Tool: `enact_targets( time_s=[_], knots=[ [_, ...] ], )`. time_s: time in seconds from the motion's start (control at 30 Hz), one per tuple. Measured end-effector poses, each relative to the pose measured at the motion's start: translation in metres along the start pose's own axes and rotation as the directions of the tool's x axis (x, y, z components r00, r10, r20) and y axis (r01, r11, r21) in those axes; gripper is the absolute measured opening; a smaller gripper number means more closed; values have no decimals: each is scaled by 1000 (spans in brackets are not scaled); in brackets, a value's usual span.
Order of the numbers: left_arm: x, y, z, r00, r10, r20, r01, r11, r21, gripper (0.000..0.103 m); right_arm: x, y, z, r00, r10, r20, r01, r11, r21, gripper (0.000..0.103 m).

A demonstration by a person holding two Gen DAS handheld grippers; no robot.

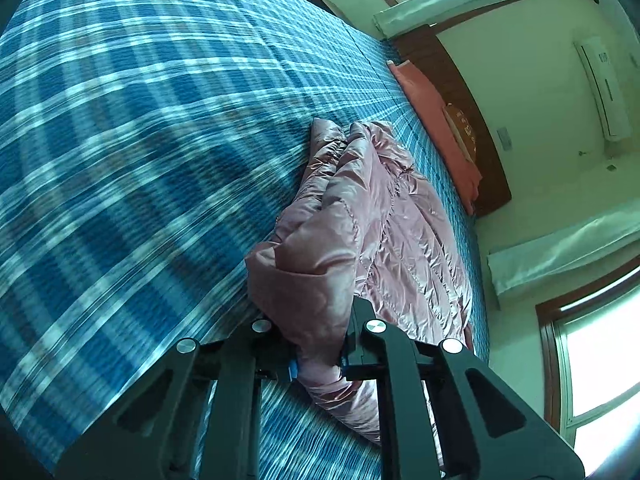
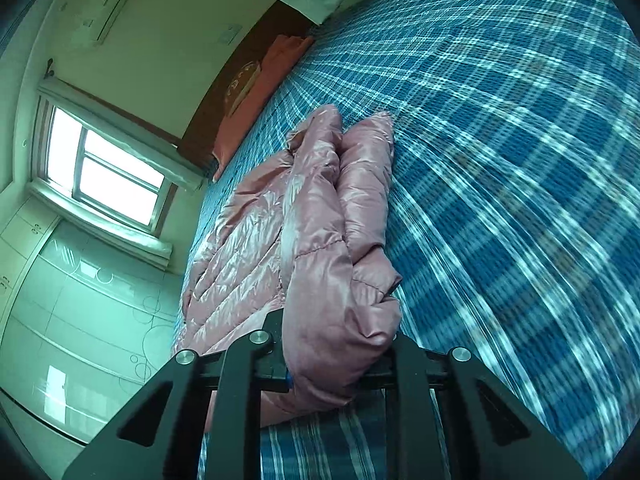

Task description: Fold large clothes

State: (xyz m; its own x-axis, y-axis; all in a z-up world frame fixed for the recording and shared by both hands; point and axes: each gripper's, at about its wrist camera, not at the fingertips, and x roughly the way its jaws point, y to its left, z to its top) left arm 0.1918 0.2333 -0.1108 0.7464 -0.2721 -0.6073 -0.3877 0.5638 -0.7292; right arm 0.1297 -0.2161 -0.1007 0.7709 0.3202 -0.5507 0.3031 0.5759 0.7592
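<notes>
Blue plaid bed (image 1: 140,140) (image 2: 520,140) filling most of both views. Pink puffer jacket (image 1: 392,220) (image 2: 280,220) bunched lengthwise on it, near the edge toward the headboard (image 1: 460,92). Left gripper (image 1: 318,340) clamped on a raised fold of jacket. Right gripper (image 2: 336,344) likewise pinching a thick wad.

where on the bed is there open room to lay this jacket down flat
Bare blue plaid bedspread stretches wide beside the shiny pink puffer jacket, away from the wall. Crowded: the strip toward the wooden headboard, holding the orange-pink pillow.
</notes>
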Motion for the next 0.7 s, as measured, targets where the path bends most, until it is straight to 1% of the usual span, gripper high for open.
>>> enact_targets(
  time_s=[0.37, 0.57, 0.7],
  knots=[
    [-56, 37, -32, 999, 27, -24, -26, 1000, 13, 13, -43, -24, -38, 999, 2, -48, -2, 1000, 5, 19],
    [-74, 53, -43, 999, 37, -33, -37, 999, 18, 13, -54, -36, -51, 998, 15, -63, -14, 1000, 19, 19],
    [-78, 57, -46, 999, 41, -33, -40, 999, 19, 13, -53, -41, -54, 997, 18, -69, -17, 1000, 23, 19]
  ],
)
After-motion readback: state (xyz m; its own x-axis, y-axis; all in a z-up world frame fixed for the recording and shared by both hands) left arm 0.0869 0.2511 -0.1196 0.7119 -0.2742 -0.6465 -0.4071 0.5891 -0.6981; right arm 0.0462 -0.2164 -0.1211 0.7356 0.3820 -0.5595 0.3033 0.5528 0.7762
